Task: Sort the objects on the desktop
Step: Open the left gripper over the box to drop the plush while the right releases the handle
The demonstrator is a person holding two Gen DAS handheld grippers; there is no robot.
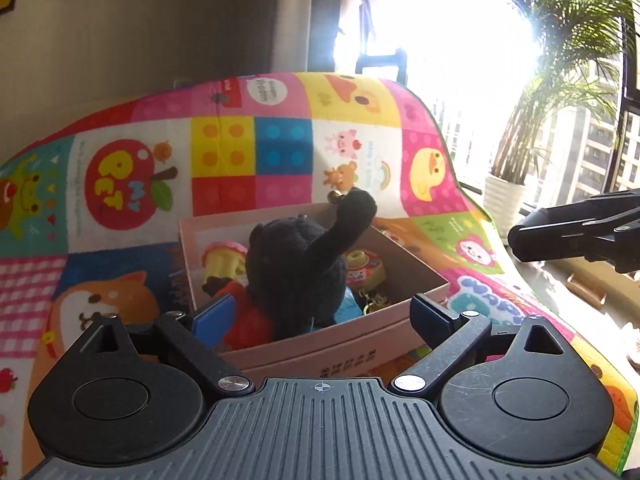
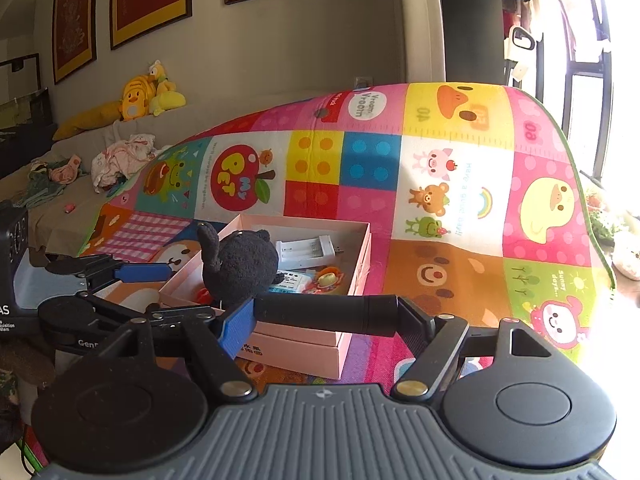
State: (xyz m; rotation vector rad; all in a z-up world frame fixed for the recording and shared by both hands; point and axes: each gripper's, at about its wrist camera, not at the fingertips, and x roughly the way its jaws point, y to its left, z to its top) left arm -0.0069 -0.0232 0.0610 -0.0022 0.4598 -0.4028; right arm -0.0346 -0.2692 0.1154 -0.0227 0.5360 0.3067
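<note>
Left wrist view: your left gripper (image 1: 320, 312) stands wide open and empty, with the black plush toy (image 1: 298, 268) resting in the pink box (image 1: 400, 268) just beyond its fingertips.

Right wrist view: your right gripper (image 2: 324, 316) clamps a black cylinder (image 2: 326, 312) crosswise, long axis left-right, with the box just beyond and left.

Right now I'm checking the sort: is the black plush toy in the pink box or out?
In. The black plush toy sits inside the pink box; the left gripper's fingers stand open, clear of it.
</note>
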